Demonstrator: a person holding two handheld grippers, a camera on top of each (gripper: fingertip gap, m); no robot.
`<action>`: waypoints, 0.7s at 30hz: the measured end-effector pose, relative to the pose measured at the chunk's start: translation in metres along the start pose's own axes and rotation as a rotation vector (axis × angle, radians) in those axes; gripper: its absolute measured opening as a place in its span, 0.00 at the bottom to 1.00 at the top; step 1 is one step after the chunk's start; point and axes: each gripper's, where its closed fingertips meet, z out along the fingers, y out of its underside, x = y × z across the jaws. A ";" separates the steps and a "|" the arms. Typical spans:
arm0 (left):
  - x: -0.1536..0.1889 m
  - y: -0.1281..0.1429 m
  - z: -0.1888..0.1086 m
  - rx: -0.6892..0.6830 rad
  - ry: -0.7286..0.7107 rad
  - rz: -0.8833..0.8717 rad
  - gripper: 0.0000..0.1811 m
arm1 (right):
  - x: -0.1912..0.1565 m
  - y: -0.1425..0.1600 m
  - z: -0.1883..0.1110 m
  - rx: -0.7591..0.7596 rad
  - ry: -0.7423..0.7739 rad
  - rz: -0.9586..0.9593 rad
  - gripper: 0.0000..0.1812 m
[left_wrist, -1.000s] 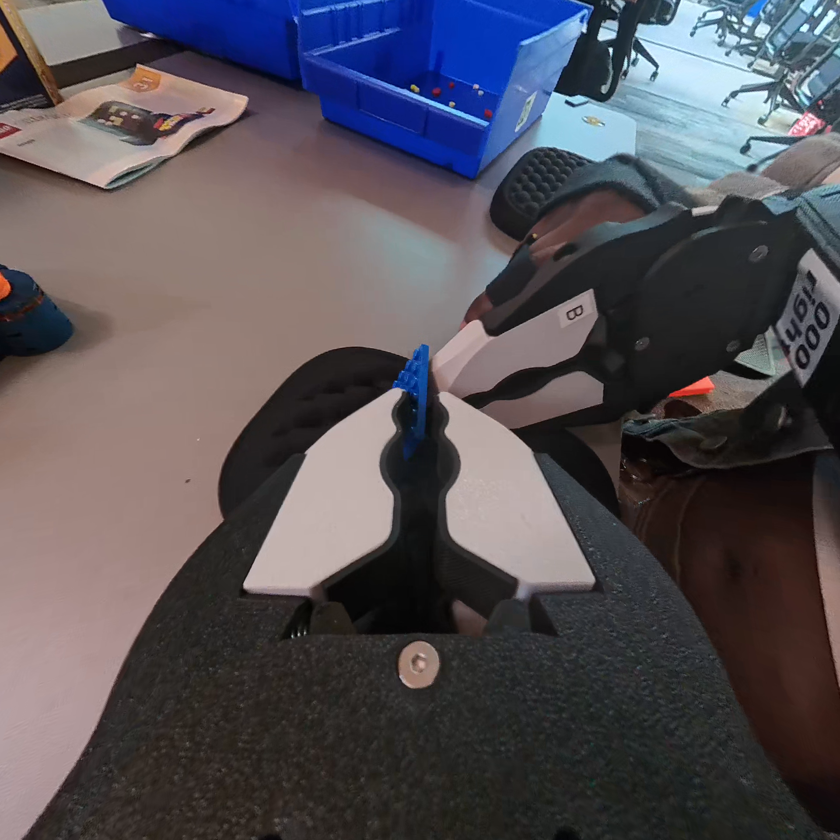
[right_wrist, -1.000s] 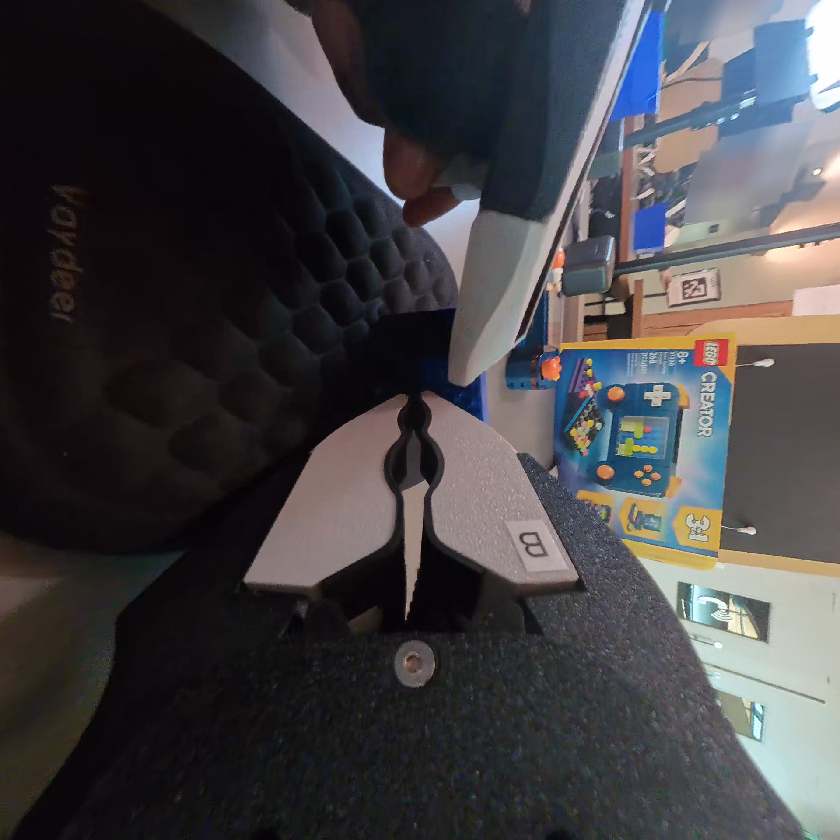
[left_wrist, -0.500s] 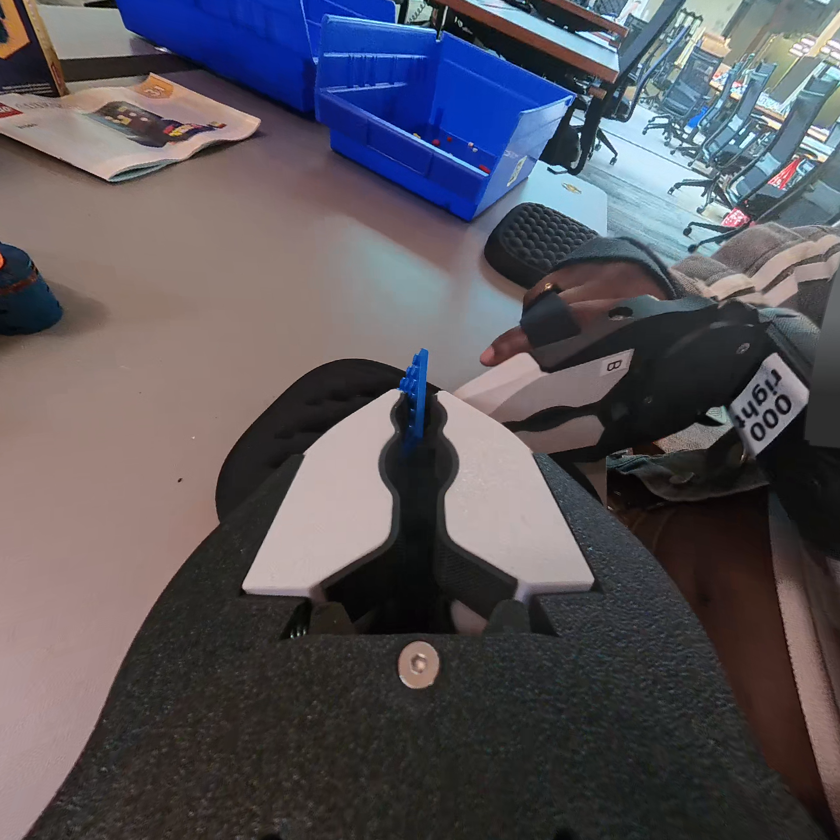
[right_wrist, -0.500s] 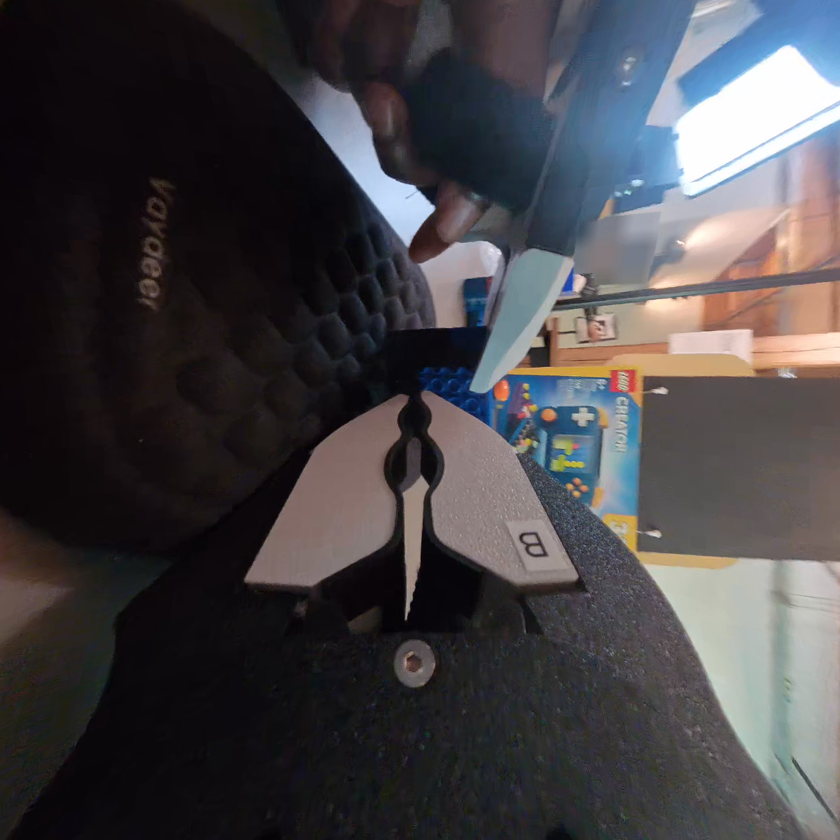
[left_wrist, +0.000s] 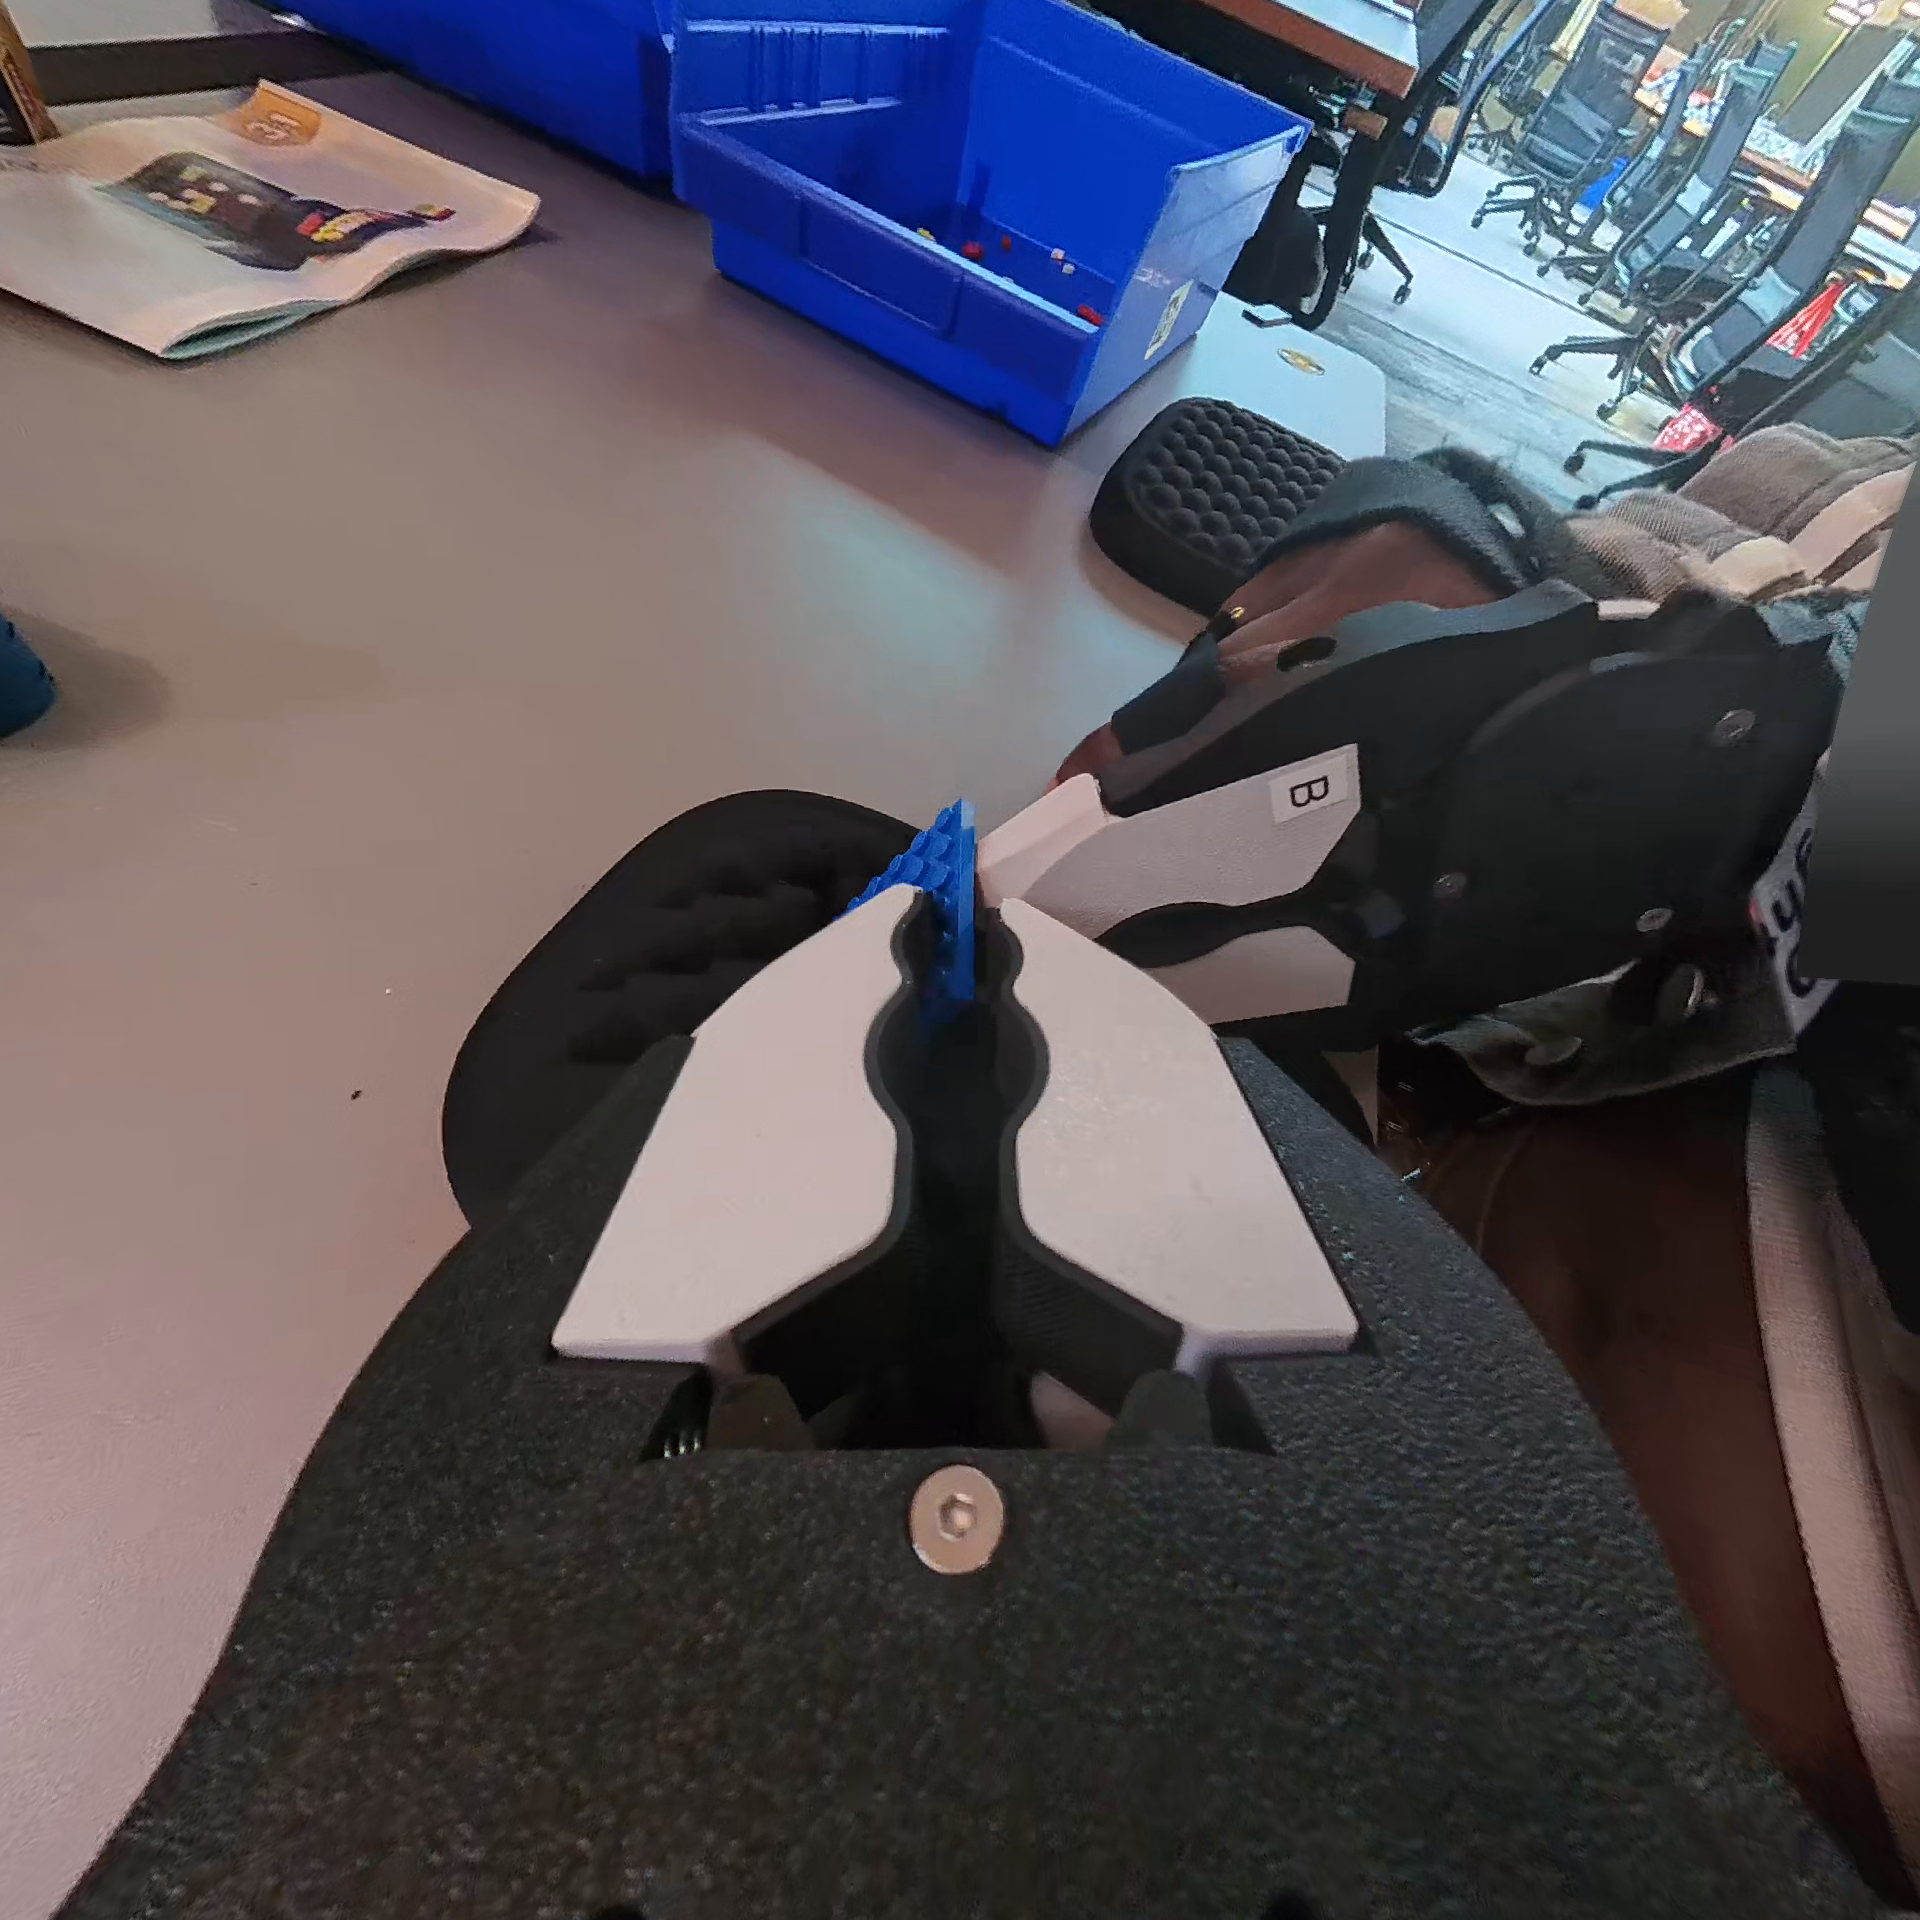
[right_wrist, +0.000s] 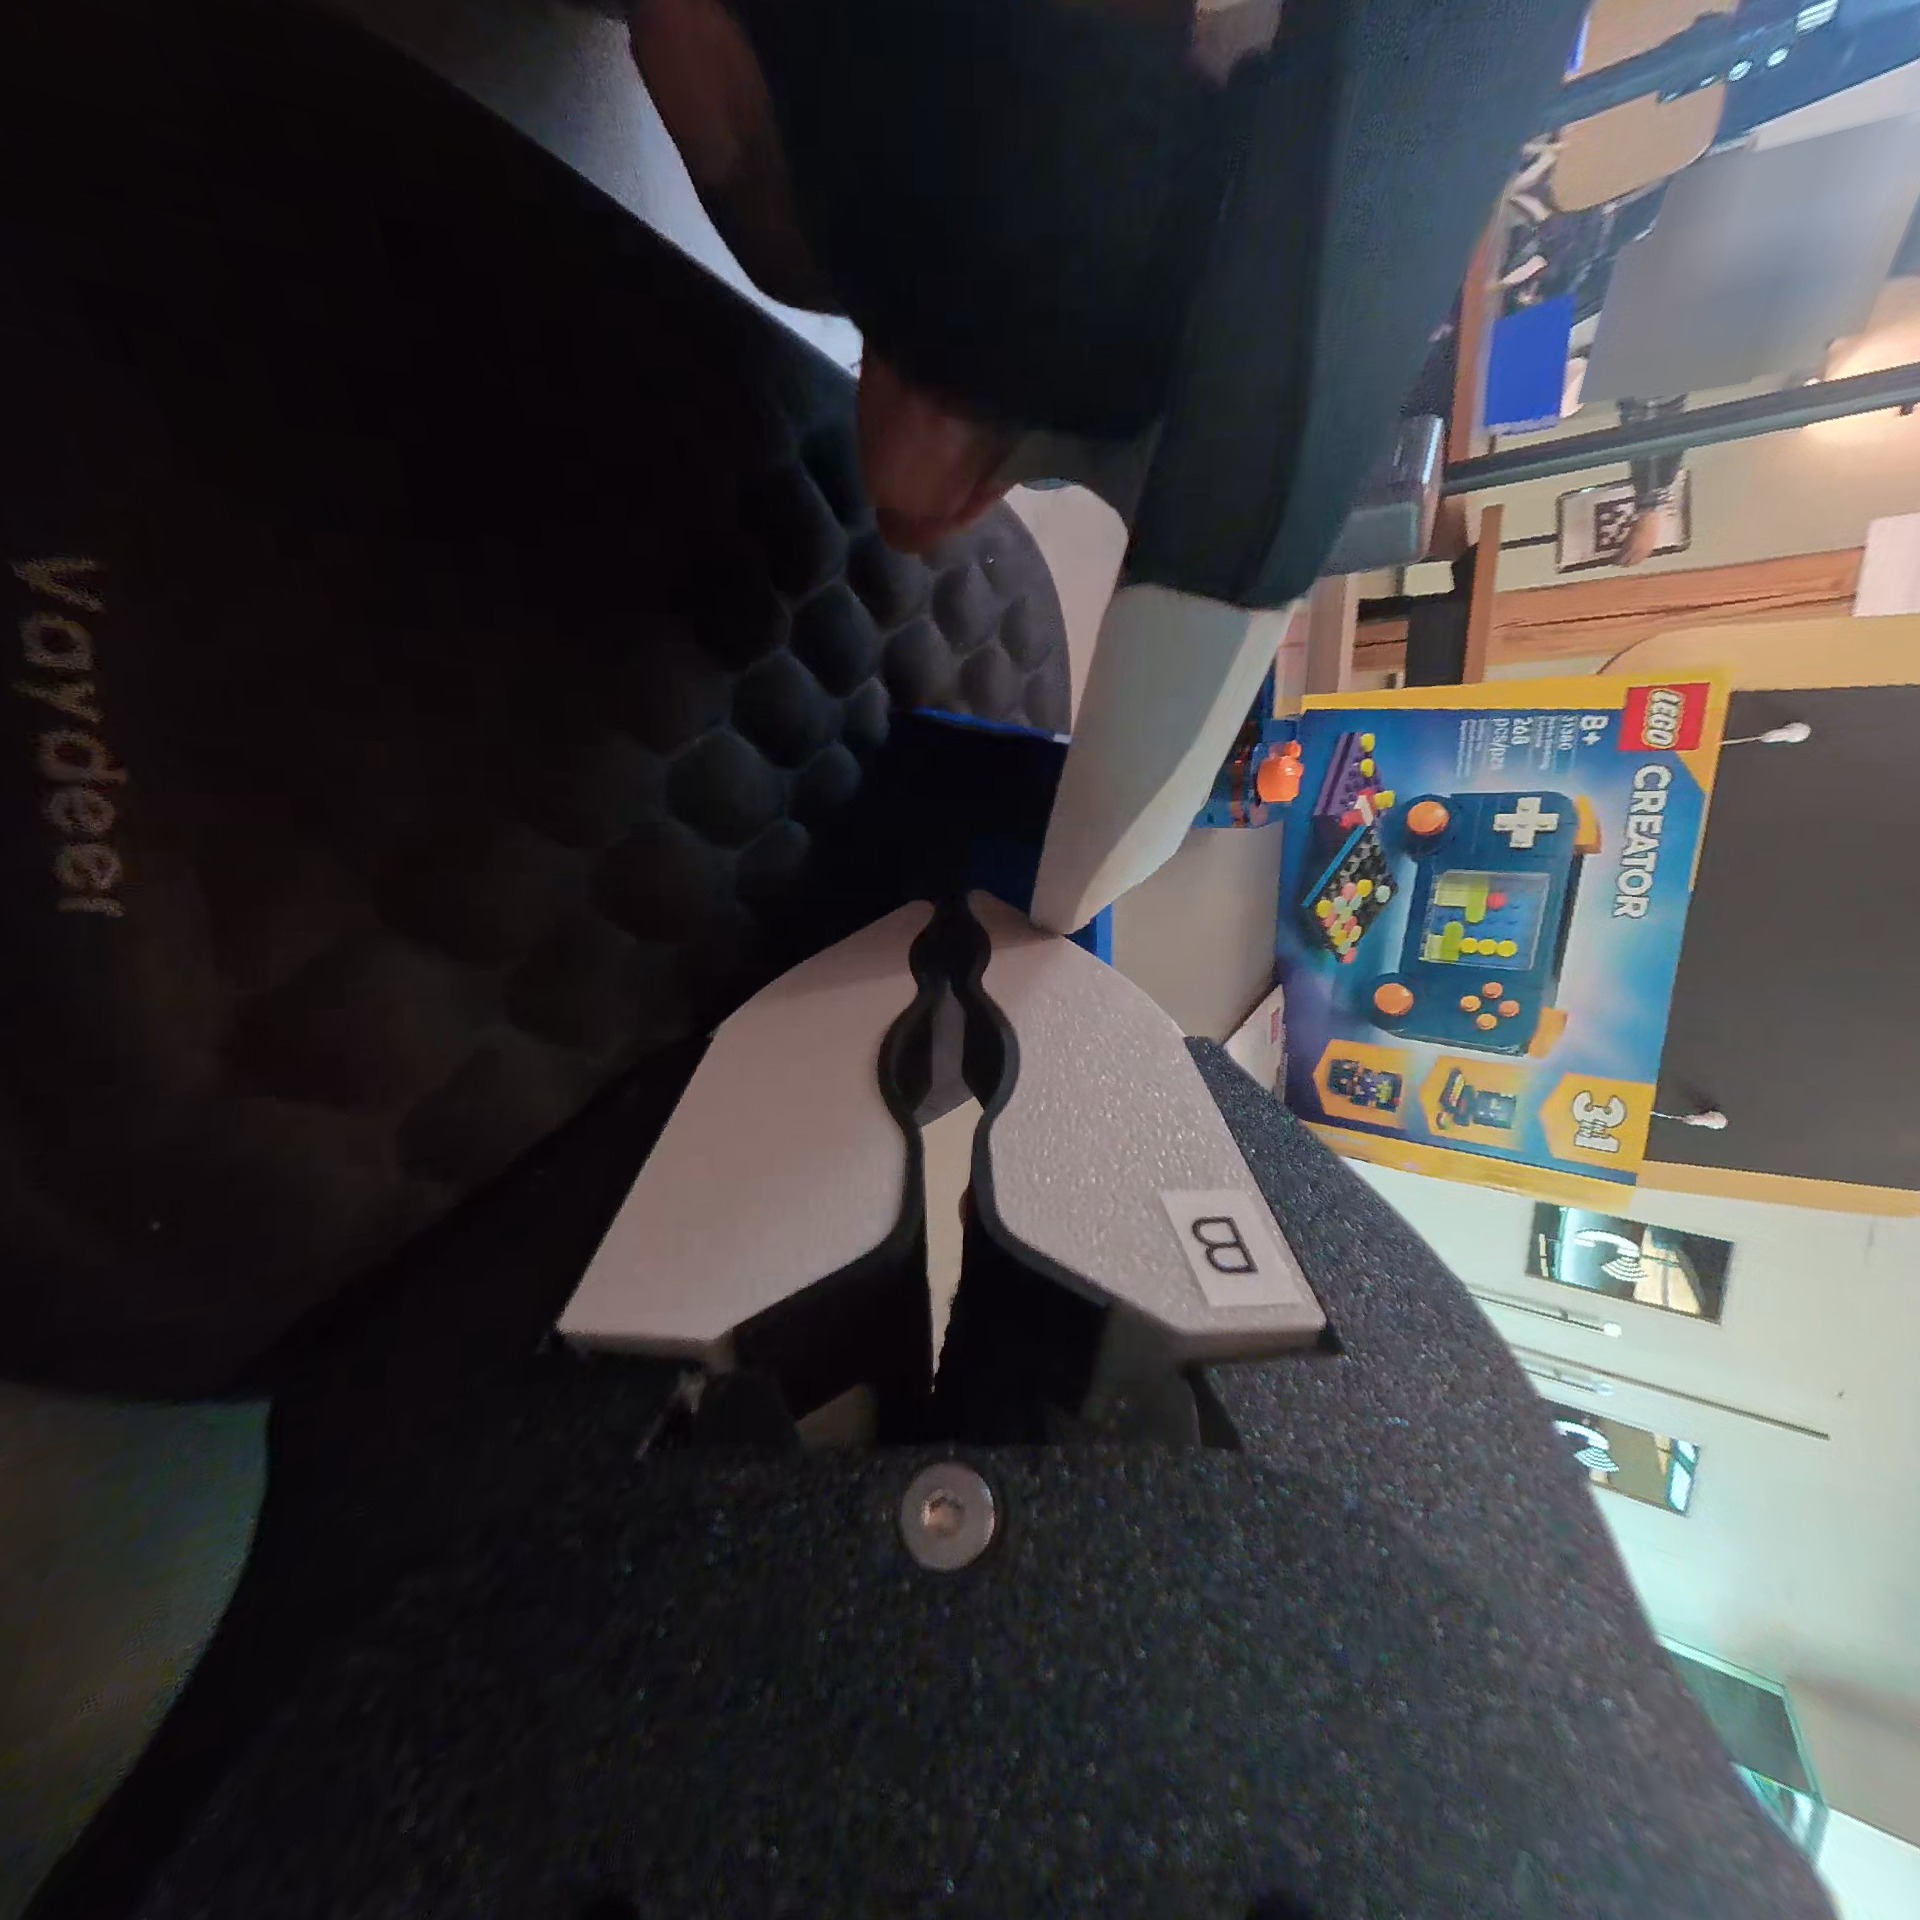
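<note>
My left gripper (left_wrist: 954, 914) is shut on a thin blue studded plate (left_wrist: 951, 883), held on edge above a black dimpled wrist rest (left_wrist: 675, 935). My right gripper (left_wrist: 1003, 852) reaches in from the right with its jaws shut, and its tips touch the plate's right face. In the right wrist view my right gripper (right_wrist: 951, 914) is shut with nothing visible between its tips. The blue plate (right_wrist: 987, 800) stands just ahead of it, with a white finger (right_wrist: 1143, 748) of the left gripper against it. A hand holds the left gripper above.
A blue bin (left_wrist: 987, 239) with small loose pieces stands at the back of the grey table (left_wrist: 468, 571). A booklet (left_wrist: 239, 218) lies at the back left. A second black wrist rest (left_wrist: 1205, 488) lies to the right. A toy box (right_wrist: 1507, 935) stands behind. Office chairs stand beyond the table. My left and right fingertips are right by each other.
Half a second ago the right gripper's tips sat lower and away from the plate. Now they are back against its right face. The left gripper still holds the plate.
</note>
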 end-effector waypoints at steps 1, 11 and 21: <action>0.004 0.000 0.001 -0.001 0.024 0.006 0.05 | -0.007 -0.001 0.000 -0.001 -0.061 0.009 0.00; -0.005 -0.007 -0.002 0.059 0.017 -0.071 0.05 | 0.004 -0.010 -0.012 0.157 0.148 -0.043 0.00; -0.002 -0.004 0.000 0.036 0.015 -0.050 0.05 | 0.007 -0.001 -0.003 0.047 0.132 0.022 0.00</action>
